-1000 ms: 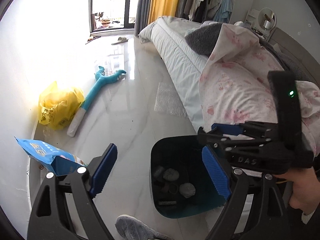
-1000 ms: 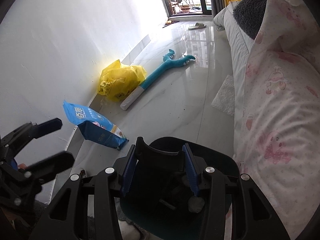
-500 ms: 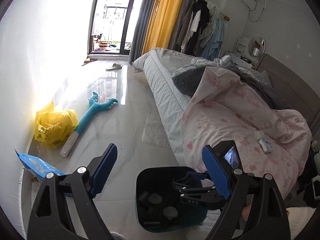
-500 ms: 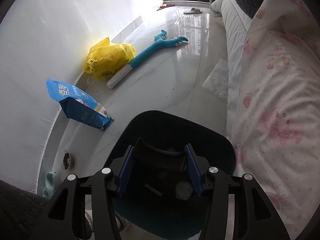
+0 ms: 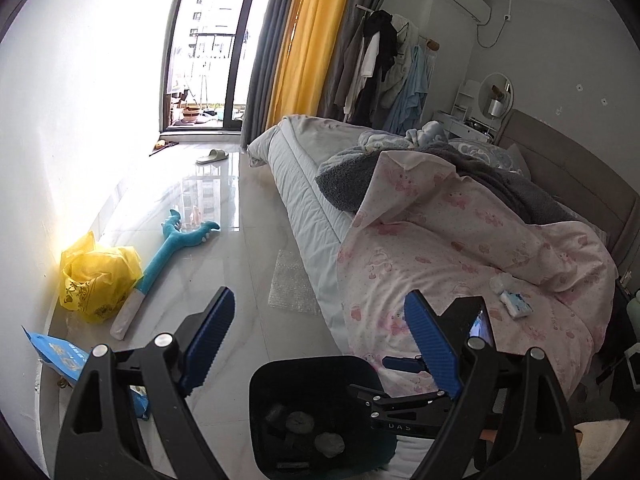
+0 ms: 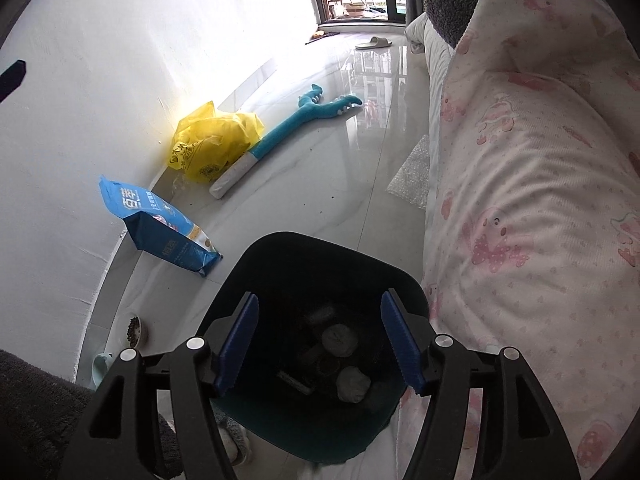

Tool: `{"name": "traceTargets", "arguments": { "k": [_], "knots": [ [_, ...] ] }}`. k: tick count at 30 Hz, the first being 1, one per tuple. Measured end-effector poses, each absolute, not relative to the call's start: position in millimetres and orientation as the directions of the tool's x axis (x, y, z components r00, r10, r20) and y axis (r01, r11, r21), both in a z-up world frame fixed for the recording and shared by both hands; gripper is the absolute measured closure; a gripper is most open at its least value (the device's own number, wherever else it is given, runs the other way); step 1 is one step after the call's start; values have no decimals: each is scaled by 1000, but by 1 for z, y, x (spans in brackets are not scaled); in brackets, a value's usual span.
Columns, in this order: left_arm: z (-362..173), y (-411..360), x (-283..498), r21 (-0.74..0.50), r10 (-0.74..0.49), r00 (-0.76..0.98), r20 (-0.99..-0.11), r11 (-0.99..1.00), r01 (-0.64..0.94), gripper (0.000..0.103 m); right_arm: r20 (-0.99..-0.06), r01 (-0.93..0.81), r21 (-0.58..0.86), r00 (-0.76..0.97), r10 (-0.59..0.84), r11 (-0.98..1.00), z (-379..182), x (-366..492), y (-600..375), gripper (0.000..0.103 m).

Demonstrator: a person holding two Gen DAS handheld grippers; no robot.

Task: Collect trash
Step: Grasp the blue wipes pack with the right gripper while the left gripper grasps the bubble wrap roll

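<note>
While right tongs [image 6: 318, 340] part emptily over the bin [image 6: 280, 252], left tongs [image 5: 320, 340] gape.

A bright bedroom with a glossy pale marble floor [image 5: 224, 240] and a plain white wall [image 5: 80, 100] on the left. Daylight pours through a glass balcony door [image 5: 208, 48] hung with yellow and grey curtains [image 5: 308, 36]. A bed [image 5: 460, 232] with pink-patterned bedding fills the right side; clothes [image 5: 384, 64] hang behind it.

- The right gripper [image 6: 316, 340] hangs over the dark trash bin [image 6: 280, 252], its jaws opening, nothing between them.
- Crumpled paper balls [image 6: 352, 384] lie inside the bin.
- A blue bag [image 6: 160, 228] stands by the wall.
</note>
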State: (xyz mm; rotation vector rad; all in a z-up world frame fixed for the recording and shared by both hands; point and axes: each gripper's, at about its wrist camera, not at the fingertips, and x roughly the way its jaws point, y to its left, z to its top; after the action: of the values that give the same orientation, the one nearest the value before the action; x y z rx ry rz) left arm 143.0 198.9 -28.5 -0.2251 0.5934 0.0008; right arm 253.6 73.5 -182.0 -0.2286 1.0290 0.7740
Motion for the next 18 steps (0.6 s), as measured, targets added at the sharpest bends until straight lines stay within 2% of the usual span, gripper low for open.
{"name": "traceTargets", "arguments": {
  "k": [10, 18],
  "knots": [
    [-26, 173, 167, -192, -69, 833, -550, 980, -45, 14, -766, -674, 191, 353, 538, 714, -144, 259, 32, 26],
    [-30, 149, 184, -200, -101, 828, -551, 980, -13, 14, -725, -654, 137, 445, 525, 744, -120, 265, -1, 19]
  ]
}}
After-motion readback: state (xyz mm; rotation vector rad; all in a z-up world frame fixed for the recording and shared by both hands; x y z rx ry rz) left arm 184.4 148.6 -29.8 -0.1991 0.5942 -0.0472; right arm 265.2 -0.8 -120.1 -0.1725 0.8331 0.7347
